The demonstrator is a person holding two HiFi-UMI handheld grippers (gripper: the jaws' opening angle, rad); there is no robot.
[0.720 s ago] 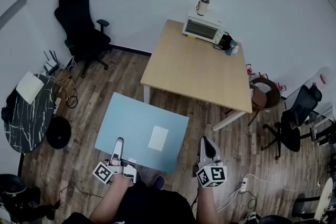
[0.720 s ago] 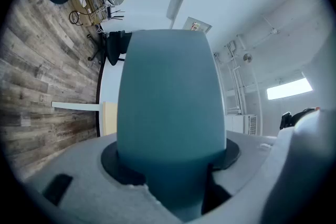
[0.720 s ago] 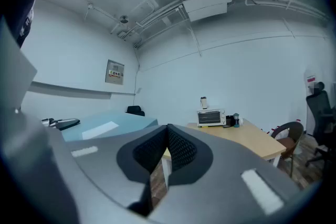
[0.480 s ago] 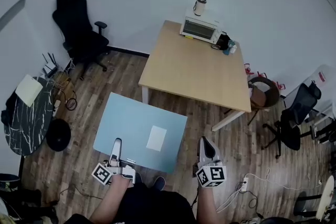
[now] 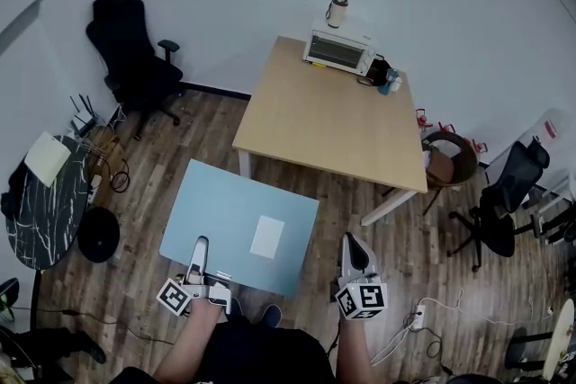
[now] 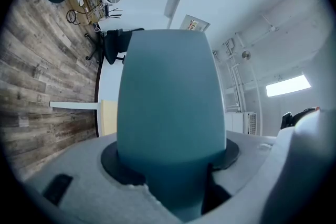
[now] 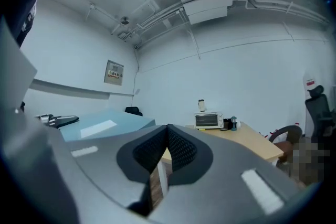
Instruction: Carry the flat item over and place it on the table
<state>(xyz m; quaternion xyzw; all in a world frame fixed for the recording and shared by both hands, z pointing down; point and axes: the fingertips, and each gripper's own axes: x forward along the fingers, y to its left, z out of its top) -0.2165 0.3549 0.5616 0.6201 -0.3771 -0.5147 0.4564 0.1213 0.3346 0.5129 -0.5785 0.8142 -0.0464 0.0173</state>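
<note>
Hardly budged: left gripper point(image 5: 202, 247) clamps blue board point(image 5: 225, 207) by its near edge, tabletop point(image 5: 324, 121) dead ahead; right gripper point(image 5: 353, 249) closed, empty

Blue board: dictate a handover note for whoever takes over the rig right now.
Left tongs: shut on the near edge of the blue board, which is held roughly level in the air.
Right tongs: shut, empty, beside the board and apart from it.
Wooden table: ahead, beyond the board's far edge, with a toaster oven at its far end.
Done: board picked up.
Left: carry it to the table, lay it on the near part of the top, release.
</note>
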